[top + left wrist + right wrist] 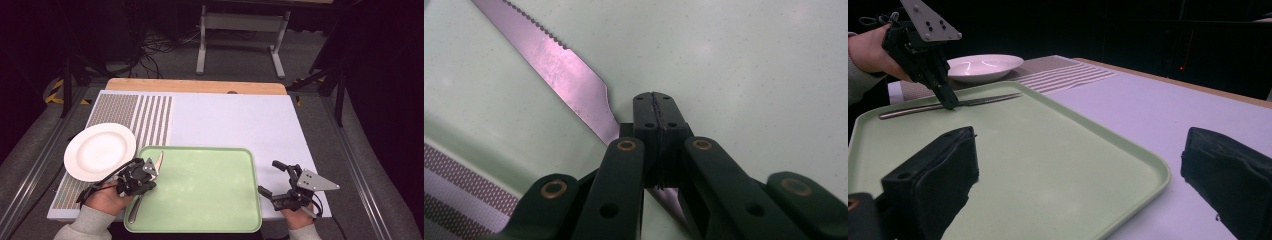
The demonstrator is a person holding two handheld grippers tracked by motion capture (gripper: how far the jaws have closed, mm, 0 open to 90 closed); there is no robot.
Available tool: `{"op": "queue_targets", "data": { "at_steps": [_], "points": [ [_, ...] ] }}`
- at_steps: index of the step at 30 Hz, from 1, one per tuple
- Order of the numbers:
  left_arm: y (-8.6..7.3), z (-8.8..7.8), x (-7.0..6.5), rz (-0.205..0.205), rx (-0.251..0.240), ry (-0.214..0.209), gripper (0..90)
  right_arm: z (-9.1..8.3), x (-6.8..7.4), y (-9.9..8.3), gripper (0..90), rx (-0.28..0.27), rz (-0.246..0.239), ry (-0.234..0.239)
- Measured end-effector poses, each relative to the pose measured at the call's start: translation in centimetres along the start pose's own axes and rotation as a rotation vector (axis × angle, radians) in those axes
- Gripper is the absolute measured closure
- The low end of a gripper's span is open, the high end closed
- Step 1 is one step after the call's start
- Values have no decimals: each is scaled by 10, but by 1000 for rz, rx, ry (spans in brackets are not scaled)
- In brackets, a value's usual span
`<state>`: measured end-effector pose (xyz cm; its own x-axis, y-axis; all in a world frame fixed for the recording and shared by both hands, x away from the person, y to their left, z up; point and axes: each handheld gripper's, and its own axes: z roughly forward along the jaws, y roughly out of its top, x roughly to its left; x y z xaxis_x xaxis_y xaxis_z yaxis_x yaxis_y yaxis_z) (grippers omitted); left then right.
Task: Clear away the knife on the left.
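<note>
two sets of tongs are at work over a green tray [200, 220] on the white table [240, 120]. the left tongs [143, 176] are closed tight on a knife [564, 70], gripping it about where the blade narrows into the handle. in the left gripper view the jaws meet with no gap and the metal runs under them, the serrated blade stretching away up and to the left. the knife lies flat along the tray's left side, tip pointing toward the far edge, handle [134, 212] trailing back toward the person. from the right gripper view it seems to rest on the tray floor or sit just clear of it; i can't tell which.

the right tongs [274, 181] stand wide open and empty, hovering just past the tray's right rim, well apart from the knife.

my read is that the step in hand is the grasp itself, with the lift or the set-down not yet settled. a white plate [100, 150] sits just beside the tray's left corner, so the knife may belong there or on the tray. if the knife is to go to the plate, the next move calls for a level lift, since the grip is narrow and near the blade's root, where the long handle could tip it. it then has to clear the tray's raised rim before swinging left.
</note>
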<state>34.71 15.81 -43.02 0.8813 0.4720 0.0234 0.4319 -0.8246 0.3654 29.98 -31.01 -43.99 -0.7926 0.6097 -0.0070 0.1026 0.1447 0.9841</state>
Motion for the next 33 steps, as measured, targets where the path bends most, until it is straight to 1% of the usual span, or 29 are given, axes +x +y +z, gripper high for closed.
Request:
{"op": "queue_targets", "data": {
  "at_steps": [2,7,8,9,10,12,16,22,27,33],
  "points": [
    [-1,-1,1,-17,5,0,899,0,0,0,22,1,0,0],
    [-5,-2,5,-39,6,6,899,1,0,0,22,3,-2,2],
    [-5,-2,6,-36,5,9,899,1,0,0,22,3,-1,2],
    [-6,-2,6,-50,3,13,899,1,0,0,22,3,-1,1],
    [-7,-3,7,-53,7,13,899,1,0,0,22,3,-1,1],
    [-8,-3,9,-72,5,14,898,1,0,0,22,3,-1,2],
    [-10,-3,11,-90,2,10,899,0,0,0,22,2,0,0],
    [-11,-4,12,-100,2,11,898,1,0,0,22,3,-2,1],
    [-12,-4,14,-121,5,10,898,1,0,0,22,3,-1,2],
    [-12,-5,14,-122,7,10,898,1,0,0,22,6,0,2]
  ]
}}
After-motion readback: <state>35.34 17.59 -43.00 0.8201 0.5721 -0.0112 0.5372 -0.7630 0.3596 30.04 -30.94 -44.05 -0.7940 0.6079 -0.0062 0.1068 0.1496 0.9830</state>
